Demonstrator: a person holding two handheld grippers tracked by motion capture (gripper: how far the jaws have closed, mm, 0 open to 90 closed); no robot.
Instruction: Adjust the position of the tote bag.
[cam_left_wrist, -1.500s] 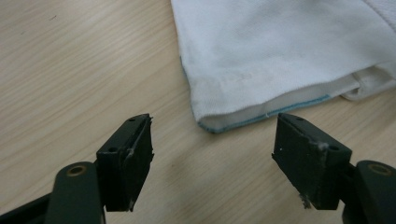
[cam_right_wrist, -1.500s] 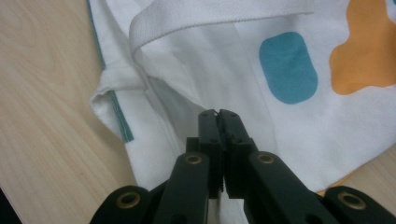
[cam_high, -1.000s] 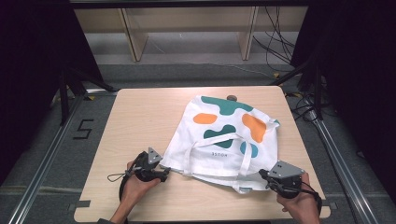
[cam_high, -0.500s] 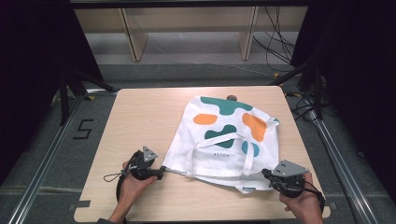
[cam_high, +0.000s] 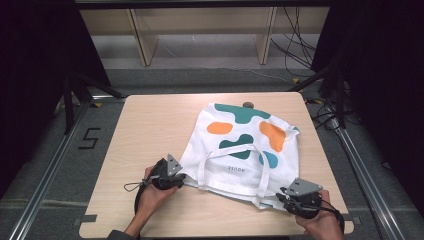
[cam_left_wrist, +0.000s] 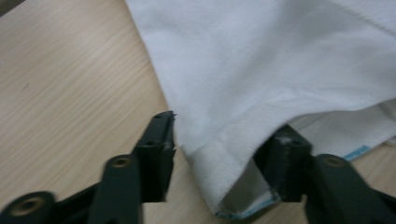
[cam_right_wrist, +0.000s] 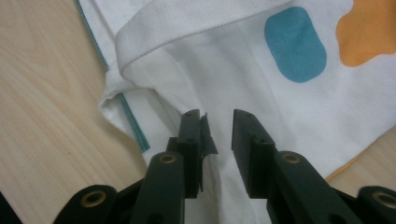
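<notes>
With both jaws open, my left gripper (cam_left_wrist: 217, 154) straddling the white cotton tote bag's (cam_high: 240, 150) lower-left hem and my right gripper (cam_right_wrist: 219, 140) low-centre, I judged either might pinch one layer only.

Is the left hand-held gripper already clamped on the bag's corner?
No, the left hand-held gripper has its jaws spread wide around the tote bag corner.
</notes>
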